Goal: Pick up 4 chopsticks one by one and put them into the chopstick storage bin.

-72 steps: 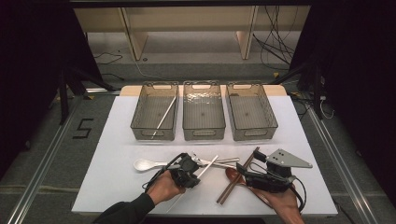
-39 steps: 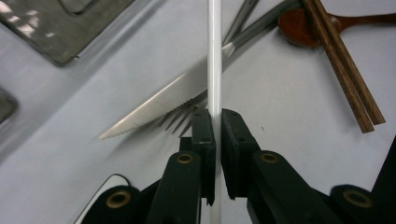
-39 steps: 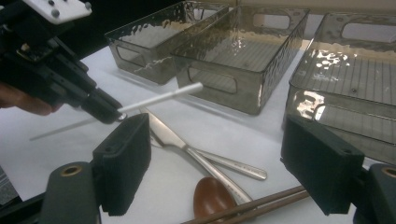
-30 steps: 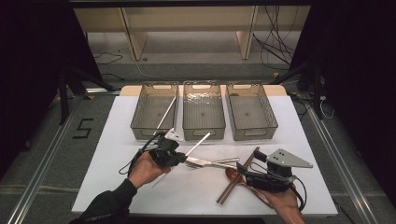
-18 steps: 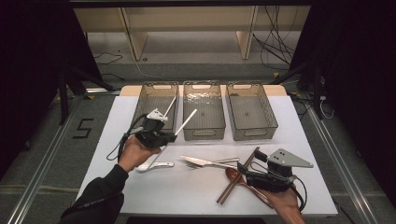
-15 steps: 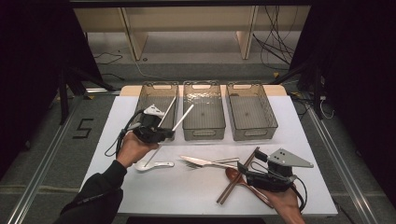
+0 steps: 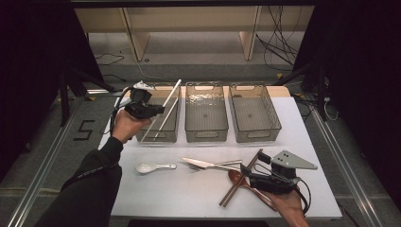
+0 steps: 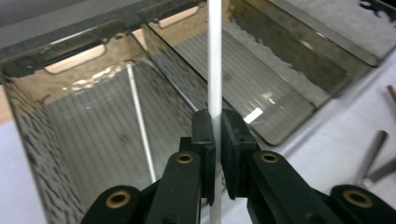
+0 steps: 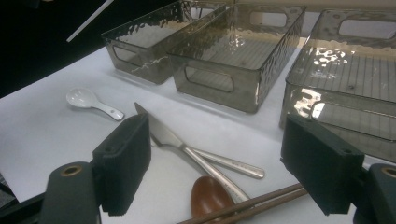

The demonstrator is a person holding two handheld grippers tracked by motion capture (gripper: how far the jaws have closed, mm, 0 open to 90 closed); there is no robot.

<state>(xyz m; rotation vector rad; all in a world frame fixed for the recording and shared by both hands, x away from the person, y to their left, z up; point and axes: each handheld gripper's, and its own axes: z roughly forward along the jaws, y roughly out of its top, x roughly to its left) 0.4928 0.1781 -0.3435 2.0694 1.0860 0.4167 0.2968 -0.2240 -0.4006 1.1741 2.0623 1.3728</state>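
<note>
1. Left gripper (image 7: 158, 110) sits over the left bin (image 7: 160, 136), near the bench's back-left corner, w/ the person's left hand (image 7: 124, 124) behind it.
2. Jaws clamped tight on a white chopstick (image 8: 215, 56); in the left gripper view the stick runs straight up betw. the two black pads (image 8: 204, 140), pinched low on its length.
3. In the high view the held stick slants up and to the right, tip above the bin's back rim.
4. Second white chopstick (image 8: 140, 126) lies inside the same bin, leaning along its floor, apart from the held one.
5. Middle bin (image 7: 205, 113) and right bin (image 7: 254, 113) stand side by side w/ the left one along the bench's back edge.
6. Right gripper (image 7: 249, 171) rests low near the front-right corner, jaws spread wide, nothing betw. them.
7. Just in front of its jaws: brown wooden spoon (image 9: 208, 196) and a pair of brown chopsticks (image 9: 261, 198), crossing each other.
8. Knife (image 7: 203, 163) and a fork (image 9: 229, 162) lie overlapped around the bench's centre, handles toward the right.
9. White soup spoon (image 7: 151, 167) lies alone left of the knife, bowl toward the left edge.
10. Bench top (image 7: 189, 198) is white; dark floor all round.
</note>
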